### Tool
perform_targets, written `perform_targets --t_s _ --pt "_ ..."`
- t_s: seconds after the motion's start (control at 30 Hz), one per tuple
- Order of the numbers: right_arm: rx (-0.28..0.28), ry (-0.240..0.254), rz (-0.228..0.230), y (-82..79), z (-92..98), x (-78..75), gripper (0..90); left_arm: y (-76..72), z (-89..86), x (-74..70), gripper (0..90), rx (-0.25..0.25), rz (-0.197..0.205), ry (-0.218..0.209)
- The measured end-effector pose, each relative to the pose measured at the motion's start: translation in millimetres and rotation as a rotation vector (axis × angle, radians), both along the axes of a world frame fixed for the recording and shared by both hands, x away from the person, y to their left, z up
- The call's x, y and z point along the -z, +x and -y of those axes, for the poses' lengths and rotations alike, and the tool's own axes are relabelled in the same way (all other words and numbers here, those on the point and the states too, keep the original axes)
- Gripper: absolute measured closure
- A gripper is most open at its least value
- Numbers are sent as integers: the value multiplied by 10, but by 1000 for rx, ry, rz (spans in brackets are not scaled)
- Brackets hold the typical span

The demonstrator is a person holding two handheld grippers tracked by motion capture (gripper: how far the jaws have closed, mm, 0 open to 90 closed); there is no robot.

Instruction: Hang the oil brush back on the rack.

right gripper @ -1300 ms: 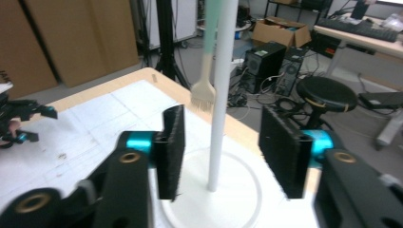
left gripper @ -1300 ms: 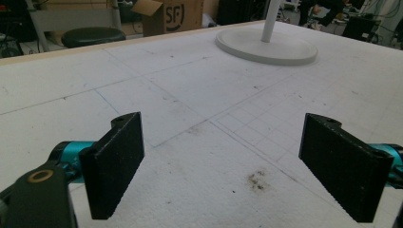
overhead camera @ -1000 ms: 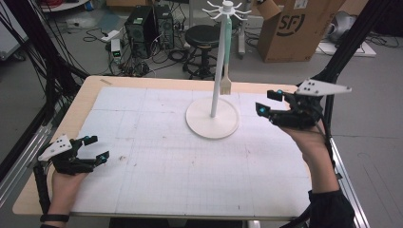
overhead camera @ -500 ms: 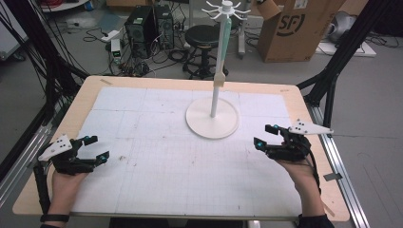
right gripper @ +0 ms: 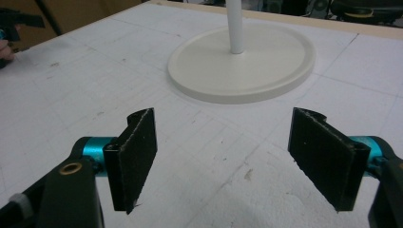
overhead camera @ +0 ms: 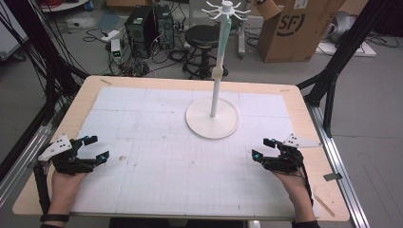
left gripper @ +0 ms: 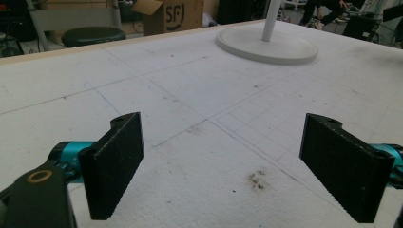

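The right gripper (overhead camera: 262, 149) has come down from the air beside the white stand (overhead camera: 212, 124) to the near right part of the tabletop (overhead camera: 157, 166), where it now rests low over the white gridded mat with the hand behind it. Its jaws have just been opening, and they now stand wide apart with nothing between them; the right gripper view shows only bare mat between the two black pads (right gripper: 138, 156). The left gripper (overhead camera: 93, 148) sits at the near left of the tabletop where it was a second ago, its jaws likewise spread wide and empty, as the left gripper view confirms. The stand is upright in the far middle of the mat, its round base flat, its thin pole rising to a ring of small hooks at the top (overhead camera: 226, 8); it is well apart from both grippers, ahead of them and between their lines of sight. No hanging item can be made out on the hooks at this size. To judge by this, both hands are parked symmetrically in a resting pose: the right hand has let go and drawn back from the stand, so the work there looks either finished or not yet started again.
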State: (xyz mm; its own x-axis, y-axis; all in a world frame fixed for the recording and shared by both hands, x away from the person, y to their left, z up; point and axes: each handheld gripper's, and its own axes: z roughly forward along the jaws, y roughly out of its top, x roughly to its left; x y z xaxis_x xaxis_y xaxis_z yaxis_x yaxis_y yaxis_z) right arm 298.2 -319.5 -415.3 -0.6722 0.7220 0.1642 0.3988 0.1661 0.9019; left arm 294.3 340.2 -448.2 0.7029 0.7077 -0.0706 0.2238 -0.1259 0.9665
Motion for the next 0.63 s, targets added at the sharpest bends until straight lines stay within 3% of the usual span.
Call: perform_targets --t_s 0.17,0.63 --pt "0 -33 -21 9 -11 88 223 3 -2 0 154 0 -4 -4" --pt "14 -39 -38 21 5 134 201 2 0 -1 154 2 -3 0"
